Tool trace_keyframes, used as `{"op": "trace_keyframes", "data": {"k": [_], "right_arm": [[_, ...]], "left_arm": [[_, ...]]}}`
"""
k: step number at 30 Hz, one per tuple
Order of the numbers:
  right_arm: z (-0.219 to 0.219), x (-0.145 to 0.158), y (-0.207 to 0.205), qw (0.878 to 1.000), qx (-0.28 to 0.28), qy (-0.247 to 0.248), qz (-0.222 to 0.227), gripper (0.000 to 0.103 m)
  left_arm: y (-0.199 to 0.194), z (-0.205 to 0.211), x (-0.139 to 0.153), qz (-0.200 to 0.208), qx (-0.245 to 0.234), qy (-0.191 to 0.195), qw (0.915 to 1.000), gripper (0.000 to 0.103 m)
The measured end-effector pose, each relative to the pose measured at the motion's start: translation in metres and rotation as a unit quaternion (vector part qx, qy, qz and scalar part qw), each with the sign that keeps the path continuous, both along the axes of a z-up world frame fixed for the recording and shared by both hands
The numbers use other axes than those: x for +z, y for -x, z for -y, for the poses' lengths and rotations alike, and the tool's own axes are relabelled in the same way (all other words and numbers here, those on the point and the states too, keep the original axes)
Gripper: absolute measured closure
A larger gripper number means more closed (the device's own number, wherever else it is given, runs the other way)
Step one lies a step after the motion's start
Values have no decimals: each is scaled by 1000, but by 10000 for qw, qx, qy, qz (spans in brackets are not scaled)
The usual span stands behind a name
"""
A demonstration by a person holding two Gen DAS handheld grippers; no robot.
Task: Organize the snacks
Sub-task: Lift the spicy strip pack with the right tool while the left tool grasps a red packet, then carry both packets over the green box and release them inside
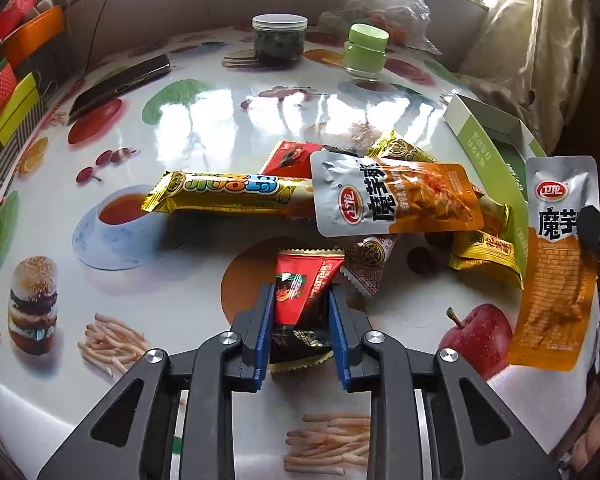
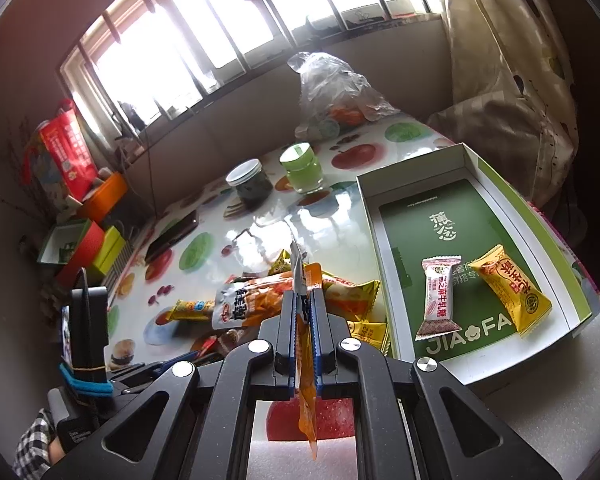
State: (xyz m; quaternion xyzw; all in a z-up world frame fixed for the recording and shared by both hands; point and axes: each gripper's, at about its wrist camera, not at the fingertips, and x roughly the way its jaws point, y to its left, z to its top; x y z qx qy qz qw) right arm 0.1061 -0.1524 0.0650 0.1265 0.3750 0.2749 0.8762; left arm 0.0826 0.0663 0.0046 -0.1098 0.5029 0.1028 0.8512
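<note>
Green tray (image 2: 384, 196) printed "JIA FA", orange pouch (image 1: 556, 264) reading "魔芋"

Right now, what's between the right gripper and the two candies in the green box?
Right wrist view: only the box's white near wall and bare green floor separate the right gripper, shut on an orange-and-silver pouch, from the white candy and yellow candy.

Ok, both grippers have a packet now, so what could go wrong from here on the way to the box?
The left gripper pinches the red triangular packet only by its near end, and its far corner touches the pile; lifting could twist it loose or drag the white patterned candy.

The right gripper clamps the orange konjac pouch edge-on, with most of it dangling below; it may swing and catch the green box wall.
</note>
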Motion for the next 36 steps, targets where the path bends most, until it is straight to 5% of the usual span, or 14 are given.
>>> {"op": "trace_keyframes", "data": {"k": [17,36], "right_arm": [[22,10,-4,9996,-233,-60,116,97],[79,23,-39,9963,-851,15,139,97]], "left_arm": [[2,10,43,608,-218,234,9976,78],[-60,78,78,970,-1216,873,9840,77]]}}
